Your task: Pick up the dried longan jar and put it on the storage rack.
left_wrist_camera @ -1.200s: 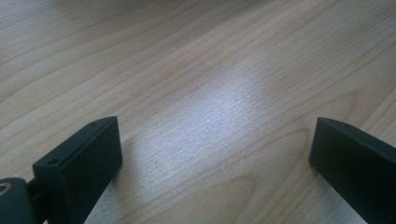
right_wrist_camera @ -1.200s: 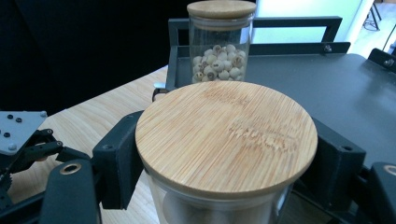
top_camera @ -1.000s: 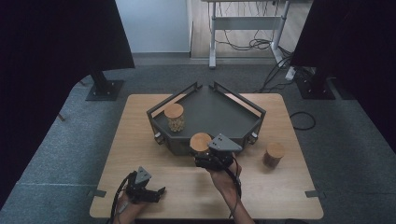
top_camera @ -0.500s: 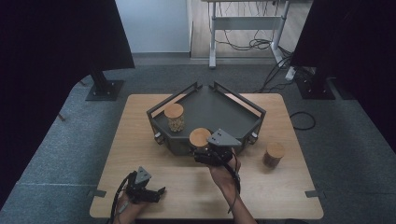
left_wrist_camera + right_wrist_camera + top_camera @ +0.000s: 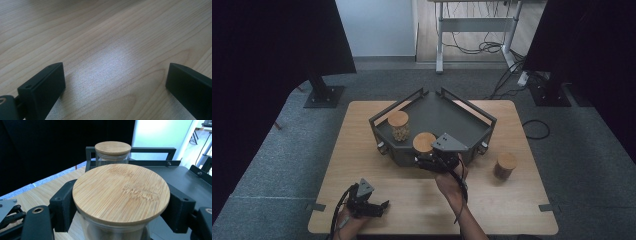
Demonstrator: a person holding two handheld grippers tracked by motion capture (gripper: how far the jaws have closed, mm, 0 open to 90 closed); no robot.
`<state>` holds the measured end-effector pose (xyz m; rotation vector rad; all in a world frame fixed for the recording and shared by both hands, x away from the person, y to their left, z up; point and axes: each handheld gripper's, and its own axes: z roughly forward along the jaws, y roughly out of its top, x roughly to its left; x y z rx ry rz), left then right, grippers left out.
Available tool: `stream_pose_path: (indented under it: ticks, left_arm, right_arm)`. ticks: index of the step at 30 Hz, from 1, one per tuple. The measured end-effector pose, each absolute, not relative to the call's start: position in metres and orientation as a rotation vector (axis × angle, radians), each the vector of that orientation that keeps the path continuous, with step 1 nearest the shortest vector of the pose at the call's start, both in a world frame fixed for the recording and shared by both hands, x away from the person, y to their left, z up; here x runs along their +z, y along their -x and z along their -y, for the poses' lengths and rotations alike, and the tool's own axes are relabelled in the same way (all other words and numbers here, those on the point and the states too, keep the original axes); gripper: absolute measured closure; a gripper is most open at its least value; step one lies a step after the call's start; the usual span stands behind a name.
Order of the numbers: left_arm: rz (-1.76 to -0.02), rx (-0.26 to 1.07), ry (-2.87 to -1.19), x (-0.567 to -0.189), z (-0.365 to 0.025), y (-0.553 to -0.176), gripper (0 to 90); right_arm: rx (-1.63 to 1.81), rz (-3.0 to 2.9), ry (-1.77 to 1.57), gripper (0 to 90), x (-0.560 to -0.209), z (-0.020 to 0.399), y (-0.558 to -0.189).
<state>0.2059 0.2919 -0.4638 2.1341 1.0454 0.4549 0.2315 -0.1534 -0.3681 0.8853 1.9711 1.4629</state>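
Grey carpet surrounds a pale wooden worktop (image 5: 362, 150), with dark curtains to either side and a desk frame with loose cables behind. On the worktop sits a dark grey tray (image 5: 472, 131) with low rails and an angular outline.

At the tray's near edge, the right gripper (image 5: 428, 161) is clamped on a glass jar (image 5: 424, 145) with a bamboo lid. In the right gripper view the black jaws press on the jar (image 5: 117, 230) from both sides just under the lid (image 5: 121, 192), and the jar stands upright. Its base cannot be seen, so whether it rests on the tray floor or hangs just above it cannot be told. The right hand (image 5: 451, 181) reaches in from the bottom of the high view, the grey three-cornered plate above the gripper.

A second jar (image 5: 398, 125), also bamboo-lidded, stands upright inside the tray toward its left rail; in the right gripper view it shows just behind the held one (image 5: 113, 153). A third jar (image 5: 505, 165) stands on the worktop to the right of the tray, apart from it.

The left gripper (image 5: 377, 206) lies low near the worktop's front left corner, well apart from the jars. In the left gripper view its jaws stand wide apart with bare wood (image 5: 112, 57) between them.
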Motion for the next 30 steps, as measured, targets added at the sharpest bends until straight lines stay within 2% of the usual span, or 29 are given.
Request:
stream_pose_path:
  ticks: [30]
  left_arm:
    - [-1.045,0.454,-2.135,-0.464,-0.292,-0.206,2.3]
  right_arm:
    - [1.445,-1.938,-0.902,24.1,-0.360,0.153,-0.251]
